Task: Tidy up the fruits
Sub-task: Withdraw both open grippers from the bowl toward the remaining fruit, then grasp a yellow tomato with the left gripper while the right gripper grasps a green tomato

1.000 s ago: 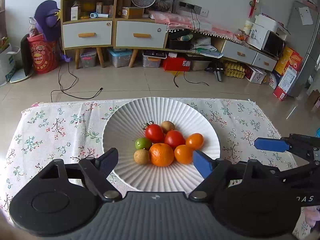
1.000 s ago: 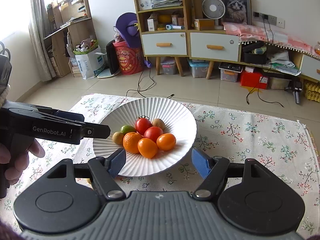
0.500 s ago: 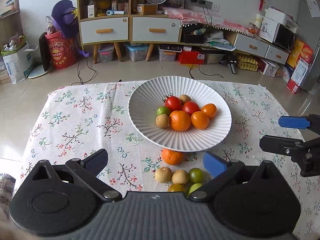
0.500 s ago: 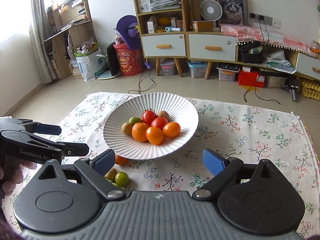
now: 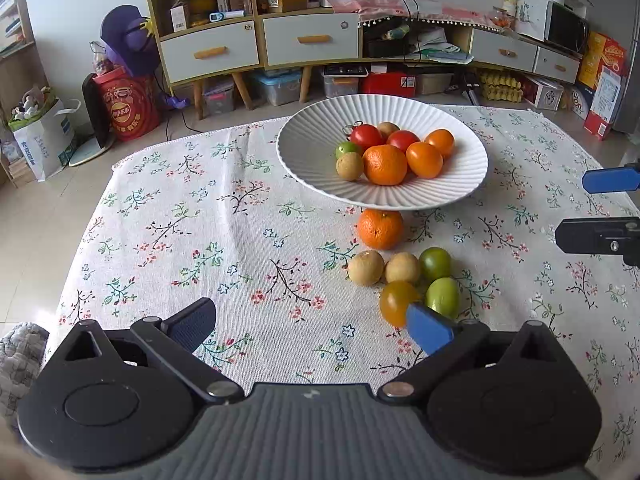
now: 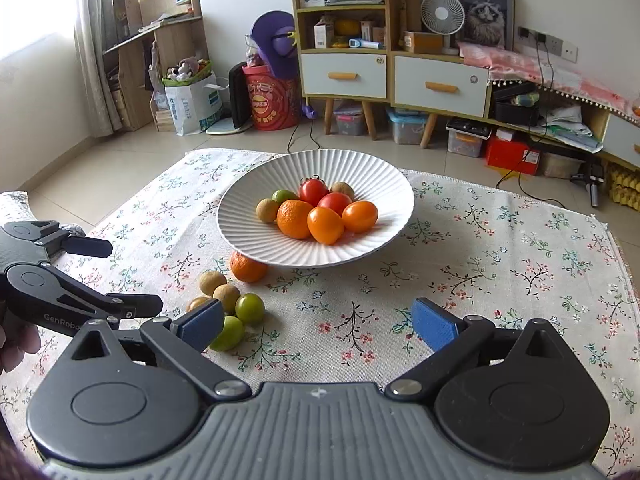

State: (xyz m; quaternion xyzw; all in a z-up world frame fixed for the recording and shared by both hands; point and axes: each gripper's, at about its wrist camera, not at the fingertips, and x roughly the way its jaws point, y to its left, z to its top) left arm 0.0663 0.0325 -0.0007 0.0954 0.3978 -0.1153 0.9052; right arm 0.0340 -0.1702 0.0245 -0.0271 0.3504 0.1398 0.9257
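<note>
A white ribbed plate (image 5: 320, 152) (image 6: 248, 236) on the flowered cloth holds two red tomatoes, three orange fruits, a green one and two small brown ones. On the cloth in front of the plate lie a mandarin (image 5: 380, 228) (image 6: 248, 268), two brown fruits (image 5: 366, 267), two green fruits (image 5: 435, 263) (image 6: 250, 308) and a yellow-orange tomato (image 5: 396, 298). My left gripper (image 5: 310, 322) (image 6: 122, 276) is open and empty, its right finger just before the yellow tomato. My right gripper (image 6: 319, 320) (image 5: 592, 208) has its jaws opening with nothing between them; its left finger overlaps the loose fruit.
The flowered tablecloth (image 5: 200, 220) covers the table to its edges, with tiled floor beyond. Across the floor stand cabinets, boxes and cables. A hand (image 6: 16, 344) holds the left gripper. A grey knitted cloth (image 5: 20, 352) shows at the near left.
Both grippers have drawn back from the plate and opened wider. The loose fruit in front of the plate has come into view. The left view has swung so the plate sits further right.
</note>
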